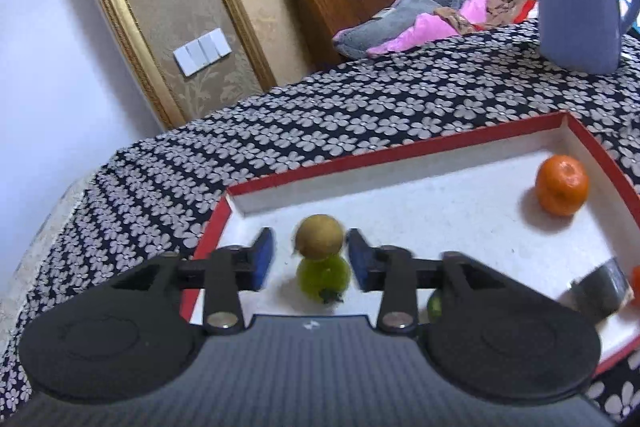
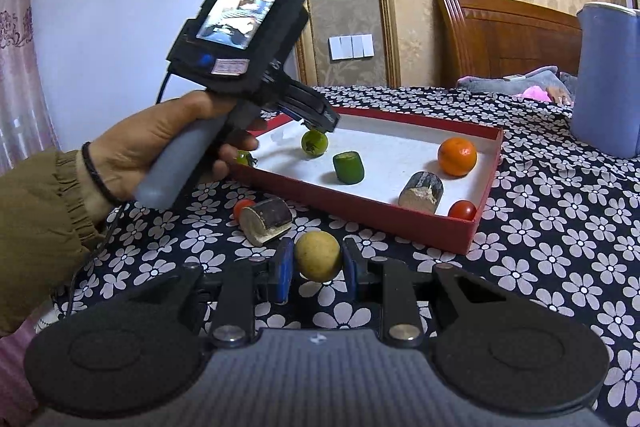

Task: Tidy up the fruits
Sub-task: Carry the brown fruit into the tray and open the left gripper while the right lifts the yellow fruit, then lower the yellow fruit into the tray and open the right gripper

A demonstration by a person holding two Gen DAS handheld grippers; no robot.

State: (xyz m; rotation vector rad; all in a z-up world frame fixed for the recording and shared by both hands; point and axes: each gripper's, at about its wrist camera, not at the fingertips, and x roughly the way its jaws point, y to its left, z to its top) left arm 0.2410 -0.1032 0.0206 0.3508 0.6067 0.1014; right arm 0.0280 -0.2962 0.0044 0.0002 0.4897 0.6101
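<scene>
- The right gripper (image 2: 314, 263) is holding a yellowish round fruit (image 2: 317, 255), its jaws clamped on both sides of it, above the flower-patterned cloth (image 2: 560, 227).
- The left gripper (image 1: 310, 259) is hovering over the red tray (image 1: 400, 147), its jaws standing apart on either side of a brownish fruit (image 1: 320, 235) and a green fruit (image 1: 323, 277), touching neither.
- In the right wrist view, the tray is holding a green fruit, a green cylinder (image 2: 349, 167), an orange (image 2: 457, 156), a cut log piece (image 2: 421, 193) and a small red tomato (image 2: 462, 209).
- Another log piece (image 2: 266, 221) and a red fruit (image 2: 242, 207) are lying on the cloth just beside the tray.
- A blue jug (image 2: 606, 79) is standing behind the tray.
</scene>
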